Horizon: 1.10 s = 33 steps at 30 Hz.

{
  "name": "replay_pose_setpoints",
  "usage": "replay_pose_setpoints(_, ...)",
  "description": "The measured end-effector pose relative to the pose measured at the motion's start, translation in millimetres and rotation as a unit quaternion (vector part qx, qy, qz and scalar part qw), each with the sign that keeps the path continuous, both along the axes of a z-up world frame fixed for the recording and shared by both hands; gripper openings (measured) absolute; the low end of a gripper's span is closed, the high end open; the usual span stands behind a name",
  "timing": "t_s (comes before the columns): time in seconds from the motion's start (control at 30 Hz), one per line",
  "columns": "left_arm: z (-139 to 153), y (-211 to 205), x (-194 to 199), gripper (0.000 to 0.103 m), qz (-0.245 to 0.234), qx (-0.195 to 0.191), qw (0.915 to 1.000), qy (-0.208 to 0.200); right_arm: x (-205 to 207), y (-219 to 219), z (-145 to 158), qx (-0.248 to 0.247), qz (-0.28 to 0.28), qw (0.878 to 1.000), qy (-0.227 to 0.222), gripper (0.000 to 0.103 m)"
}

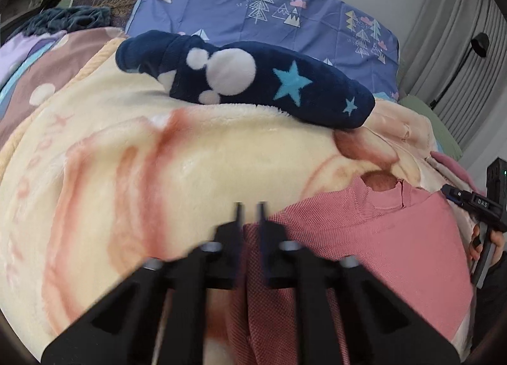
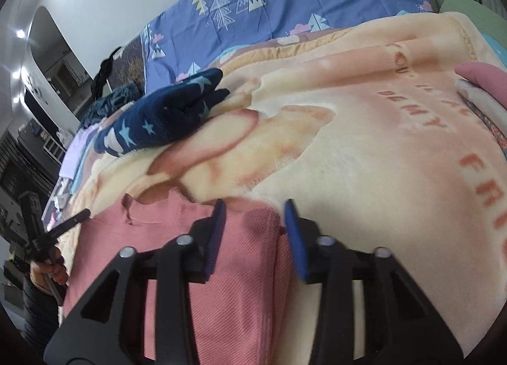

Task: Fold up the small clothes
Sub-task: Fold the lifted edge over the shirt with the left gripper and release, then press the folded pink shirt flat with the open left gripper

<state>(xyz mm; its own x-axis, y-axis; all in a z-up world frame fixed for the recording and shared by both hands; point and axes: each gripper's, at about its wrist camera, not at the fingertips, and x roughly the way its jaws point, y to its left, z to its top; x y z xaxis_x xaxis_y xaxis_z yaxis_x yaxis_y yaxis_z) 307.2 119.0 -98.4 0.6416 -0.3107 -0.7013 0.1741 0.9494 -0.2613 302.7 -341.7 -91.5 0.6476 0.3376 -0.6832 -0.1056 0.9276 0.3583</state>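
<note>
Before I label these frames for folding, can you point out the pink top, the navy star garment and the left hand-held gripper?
pink top (image 1: 380, 238): left wrist view, chest panel below the neckline.
navy star garment (image 1: 291, 82): left wrist view, beside the big blue star.
left hand-held gripper (image 1: 249, 216): left wrist view, midway between its fingertips.

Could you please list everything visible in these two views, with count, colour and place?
pink top: one, pink knit, near edge of blanket, under both grippers
navy garment: one, navy with stars and white dots, folded, farther back on blanket
blanket: one, cream with peach print, covering bed
sheet: one, blue with tree pattern, behind blanket
left hand-held gripper: one, black, nearly shut over pink top
right hand-held gripper: one, black with blue pads, open over pink top's edge
</note>
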Motion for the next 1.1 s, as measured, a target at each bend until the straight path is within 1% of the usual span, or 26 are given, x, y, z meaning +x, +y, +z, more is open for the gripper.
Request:
replay_pose_setpoints(0.03, 3, 0, -2, 0.003, 0.003, 0.006, 1.0, -0.006, 1, 3, 1, -0.013, 0.006, 1.0, -0.002, 0.005)
replay_pose_setpoints(0.07, 8, 0, -5, 0.003, 0.003, 0.007, 0.9998, -0.018, -2, 3, 4, -0.016, 0.006, 1.0, -0.013, 0.005)
replay_pose_setpoints(0.13, 20, 3, -13, 0.003, 0.004, -0.005, 0.9992, -0.04, -13, -6, 18, 0.021, 0.005, 0.998, -0.055, 0.005)
replay_pose_setpoints(0.2, 30, 7, -16, 0.003, 0.002, -0.021, 0.9983, -0.055, -17, -14, 27, 0.047, -0.001, 0.996, -0.074, 0.005)
replay_pose_setpoints(0.23, 34, 7, -15, 0.003, 0.004, -0.021, 0.9977, -0.064, -17, -16, 29, 0.051, -0.004, 0.996, -0.079, 0.005)
replay_pose_setpoints(0.27, 35, 7, -11, 0.003, 0.009, -0.015, 0.9976, -0.067, -13, -16, 29, 0.046, -0.01, 0.996, -0.079, 0.005)
replay_pose_setpoints(0.33, 29, 5, 0, 0.003, 0.012, -0.011, 0.9982, -0.058, -2, -14, 22, 0.042, -0.016, 0.997, -0.066, 0.005)
replay_pose_setpoints(0.37, 21, 2, 8, 0.003, 0.013, 0.003, 0.9987, -0.048, 5, -13, 15, 0.038, -0.018, 0.998, -0.053, 0.006)
replay_pose_setpoints(0.43, 5, -2, 18, 0.003, 0.023, 0.028, 0.9989, -0.029, 19, -8, -5, 0.011, -0.033, 0.999, -0.013, 0.011)
replay_pose_setpoints(0.47, -3, -2, 22, 0.003, 0.028, 0.035, 0.9988, -0.017, 21, -9, -14, 0.008, -0.039, 0.999, 0.004, 0.014)
replay_pose_setpoints(0.5, -8, 0, 22, 0.003, 0.031, 0.033, 0.9989, -0.008, 21, -13, -19, 0.017, -0.044, 0.999, 0.011, 0.017)
replay_pose_setpoints(0.53, -11, 3, 20, 0.003, 0.037, 0.026, 0.999, -0.004, 18, -18, -21, 0.029, -0.049, 0.998, 0.009, 0.017)
replay_pose_setpoints(0.57, -10, 8, 15, 0.006, 0.043, 0.013, 0.9989, -0.009, 12, -23, -20, 0.043, -0.056, 0.997, 0.003, 0.019)
replay_pose_setpoints(0.6, -7, 13, 7, 0.011, 0.045, 0.0, 0.9989, -0.015, 4, -29, -17, 0.052, -0.064, 0.997, -0.004, 0.02)
replay_pose_setpoints(0.67, 2, 17, -8, 0.015, 0.041, -0.013, 0.9988, -0.025, -18, -37, -5, 0.049, -0.066, 0.996, -0.021, 0.019)
replay_pose_setpoints(0.7, 9, 17, -18, 0.015, 0.035, -0.02, 0.9987, -0.031, -26, -37, -1, 0.048, -0.059, 0.997, -0.026, 0.016)
replay_pose_setpoints(0.77, 27, 7, -43, 0.015, 0.005, -0.035, 0.9982, -0.049, -50, -31, 9, 0.039, -0.034, 0.998, -0.038, 0.015)
replay_pose_setpoints(0.83, 40, -18, -72, 0.015, -0.05, -0.038, 0.9961, -0.062, -77, -19, 17, 0.029, -0.001, 0.998, -0.05, 0.015)
replay_pose_setpoints(0.87, 42, -33, -86, 0.016, -0.076, -0.035, 0.9945, -0.063, -87, -15, 18, 0.029, 0.014, 0.998, -0.052, 0.015)
replay_pose_setpoints(0.9, 39, -52, -103, 0.02, -0.108, -0.034, 0.9919, -0.058, -100, -9, 17, 0.033, 0.031, 0.998, -0.053, 0.015)
replay_pose_setpoints(0.93, 32, -69, -116, 0.022, -0.129, -0.03, 0.9902, -0.045, -113, -5, 11, 0.044, 0.048, 0.997, -0.048, 0.015)
replay_pose_setpoints(0.97, 23, -85, -126, 0.026, -0.146, -0.018, 0.9887, -0.028, -121, -2, 4, 0.044, 0.052, 0.997, -0.037, 0.016)
replay_pose_setpoints(1.0, 5, -108, -140, 0.03, -0.17, 0.008, 0.9854, -0.007, -125, -2, -4, 0.035, 0.046, 0.998, -0.027, 0.014)
replay_pose_setpoints(1.03, -8, -124, -150, 0.036, -0.179, 0.048, 0.9826, -0.008, -129, -2, -18, 0.016, 0.03, 0.999, -0.01, 0.009)
replay_pose_setpoints(1.07, -17, -139, -162, 0.04, -0.182, 0.1, 0.9777, -0.035, -131, -2, -28, 0.006, 0.021, 1.0, -0.003, 0.006)
replay_pose_setpoints(1.1, -20, -153, -170, 0.04, -0.185, 0.151, 0.9693, -0.058, -133, -6, -38, 0.008, 0.013, 1.0, 0.0, 0.006)
